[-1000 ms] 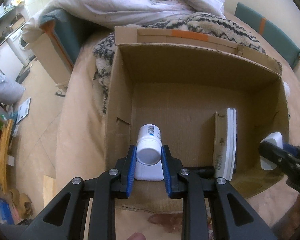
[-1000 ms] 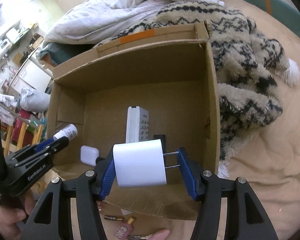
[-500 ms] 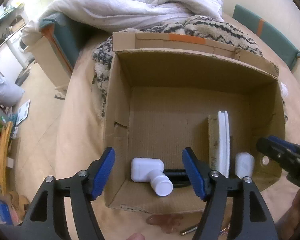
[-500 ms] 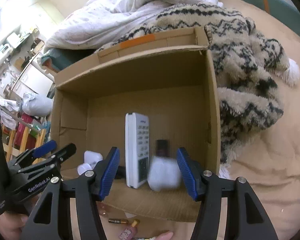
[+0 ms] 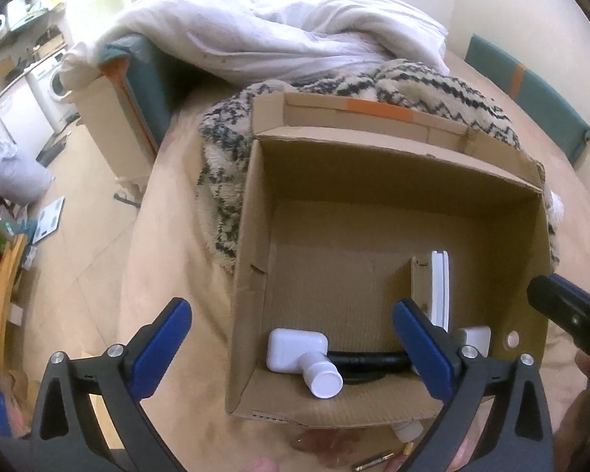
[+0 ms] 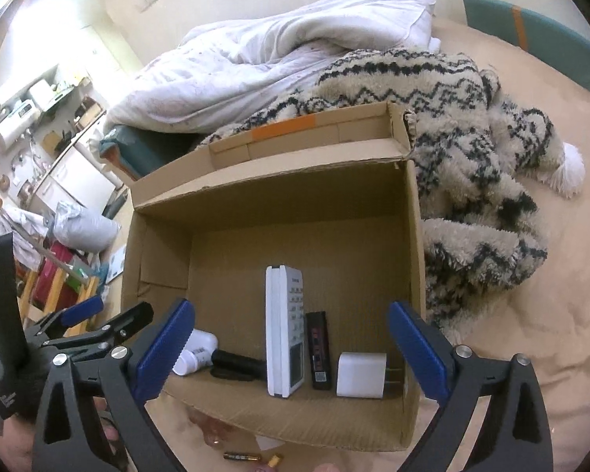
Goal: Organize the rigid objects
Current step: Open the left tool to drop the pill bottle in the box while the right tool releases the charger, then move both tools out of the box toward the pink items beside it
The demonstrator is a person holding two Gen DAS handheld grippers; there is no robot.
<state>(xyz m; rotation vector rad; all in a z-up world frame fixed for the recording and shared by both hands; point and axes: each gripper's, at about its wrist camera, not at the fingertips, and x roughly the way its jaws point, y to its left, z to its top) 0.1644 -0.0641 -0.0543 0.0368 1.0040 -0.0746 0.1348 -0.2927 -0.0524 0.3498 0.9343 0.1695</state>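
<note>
Both tools, left (image 5: 291, 348) and right (image 6: 291, 348), have just been opening and now gape wide and empty; the white plastic bottle (image 5: 320, 371) and white plug charger (image 6: 361, 374) lie inside the brown cardboard box (image 6: 411, 259), beside the white remote (image 6: 285, 328).

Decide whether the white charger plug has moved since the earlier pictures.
Yes. The white charger plug dropped from the right hand-held gripper onto the cardboard box floor, near its right wall.

Warm, soft indoor light, brightest upper left — strong fisheye bending, dark vignetted corners, mostly sharp

Black claw (image 5: 291, 348) frames, blue pads (image 5: 159, 348), silver screws (image 5: 115, 351)
</note>
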